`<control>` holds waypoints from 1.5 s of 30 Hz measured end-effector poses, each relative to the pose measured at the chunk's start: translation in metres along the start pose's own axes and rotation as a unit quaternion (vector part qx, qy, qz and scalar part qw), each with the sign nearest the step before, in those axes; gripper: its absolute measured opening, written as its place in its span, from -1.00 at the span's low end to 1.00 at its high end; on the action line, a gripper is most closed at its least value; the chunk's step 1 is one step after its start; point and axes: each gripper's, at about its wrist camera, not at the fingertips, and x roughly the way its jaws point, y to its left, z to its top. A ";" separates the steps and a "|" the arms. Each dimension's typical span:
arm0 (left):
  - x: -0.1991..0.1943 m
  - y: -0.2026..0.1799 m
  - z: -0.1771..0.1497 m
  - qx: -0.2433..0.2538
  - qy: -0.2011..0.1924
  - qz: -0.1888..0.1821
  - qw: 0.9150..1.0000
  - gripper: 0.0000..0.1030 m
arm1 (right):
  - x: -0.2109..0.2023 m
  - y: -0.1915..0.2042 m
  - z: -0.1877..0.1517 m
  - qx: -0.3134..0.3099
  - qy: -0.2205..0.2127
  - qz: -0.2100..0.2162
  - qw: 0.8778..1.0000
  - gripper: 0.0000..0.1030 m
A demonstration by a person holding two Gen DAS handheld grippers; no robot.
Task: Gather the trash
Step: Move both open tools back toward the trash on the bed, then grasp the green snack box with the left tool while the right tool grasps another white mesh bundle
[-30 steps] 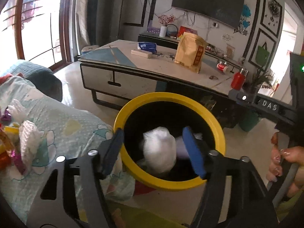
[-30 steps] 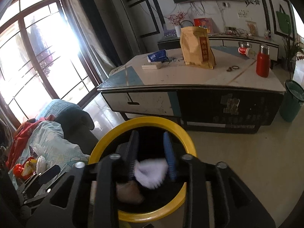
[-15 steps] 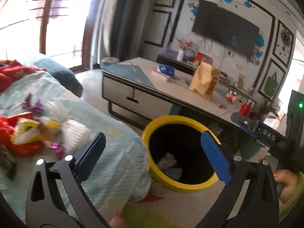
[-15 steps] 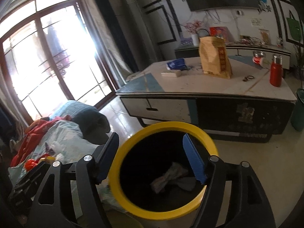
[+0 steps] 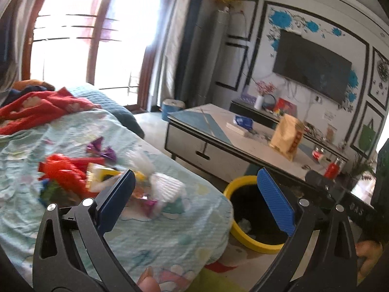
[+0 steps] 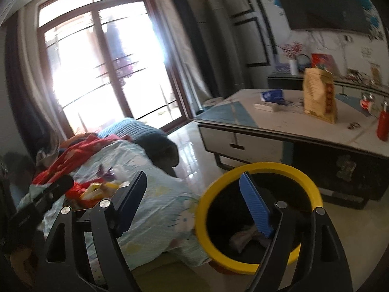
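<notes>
A black bin with a yellow rim (image 5: 250, 242) (image 6: 308, 189) stands on the floor beside the sofa, with crumpled white tissue (image 5: 243, 224) (image 6: 243, 237) inside. A heap of trash (image 5: 80, 177) (image 6: 91, 189), red, yellow, purple and white wrappers, lies on the light blue sofa cover (image 5: 155, 238). My left gripper (image 5: 194, 194) is open and empty, above the sofa edge between heap and bin. My right gripper (image 6: 193, 194) is open and empty, above the bin's left rim.
A low coffee table (image 5: 218, 143) (image 6: 279, 126) stands behind the bin with a tan paper bag (image 5: 287, 138), a blue pack and a red bottle (image 6: 383, 125). Red clothing (image 5: 36, 109) lies on the sofa. Glass doors are at the left.
Both grippers opened and let white tissue fall into the bin. Both have since swung left, away from the bin toward the sofa and the trash heap.
</notes>
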 end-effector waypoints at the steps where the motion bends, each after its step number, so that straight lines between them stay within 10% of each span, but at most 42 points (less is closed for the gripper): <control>1: -0.003 0.004 0.000 -0.004 -0.002 0.003 1.000 0.79 | 0.000 0.005 -0.001 -0.004 0.001 0.004 1.000 0.51; 33: -0.052 0.146 -0.016 -0.148 -0.014 0.129 0.980 0.79 | 0.046 0.162 -0.011 -0.130 0.068 0.146 0.978 0.53; 45: -0.024 0.171 -0.046 -0.213 0.048 0.104 0.970 0.70 | 0.121 0.145 -0.006 -0.111 0.108 0.089 0.984 0.56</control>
